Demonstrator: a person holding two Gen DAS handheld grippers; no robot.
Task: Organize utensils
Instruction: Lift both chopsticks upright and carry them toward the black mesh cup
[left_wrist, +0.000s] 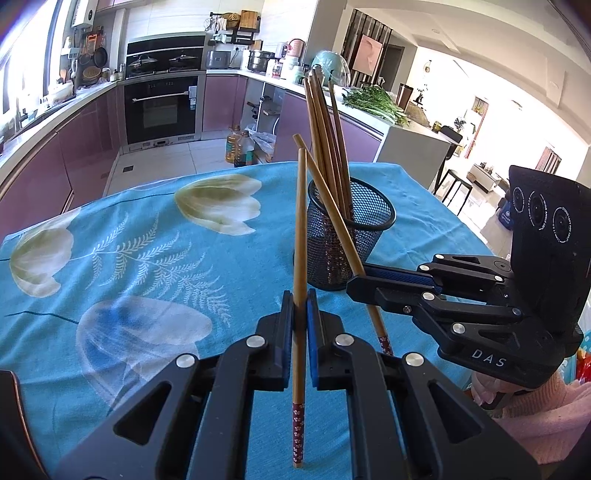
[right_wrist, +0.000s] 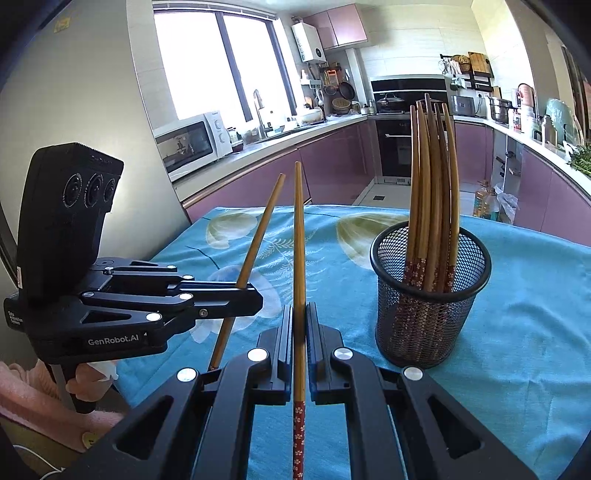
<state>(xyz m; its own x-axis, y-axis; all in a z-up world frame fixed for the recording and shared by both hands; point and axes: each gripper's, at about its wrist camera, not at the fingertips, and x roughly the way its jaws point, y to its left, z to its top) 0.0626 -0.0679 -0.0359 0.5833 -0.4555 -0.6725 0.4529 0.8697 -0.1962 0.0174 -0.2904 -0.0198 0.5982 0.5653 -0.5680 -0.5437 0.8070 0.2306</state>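
Two grippers are at work, each with its fingers clamped on one wooden chopstick. The left gripper (left_wrist: 300, 306) holds its chopstick (left_wrist: 300, 236) nearly upright, the patterned red end hanging below the fingers. The right gripper (right_wrist: 300, 321) pinches a second chopstick (right_wrist: 299, 236) the same way, and in the left wrist view that stick leans toward the holder. A black mesh holder (right_wrist: 430, 295) stands upright on the tabletop (left_wrist: 147, 258), which is covered by a blue floral cloth. Inside it I count about six chopsticks (right_wrist: 432, 177), patterned ends down and plain tips fanned slightly above the rim; the exact count is hard to tell where they overlap. The holder sits near the far right part of the cloth, just beyond the right gripper's fingers. To its left the cloth lies bare up to the far edge of the tabletop. A pink sleeve (left_wrist: 546, 417) shows behind the right gripper.
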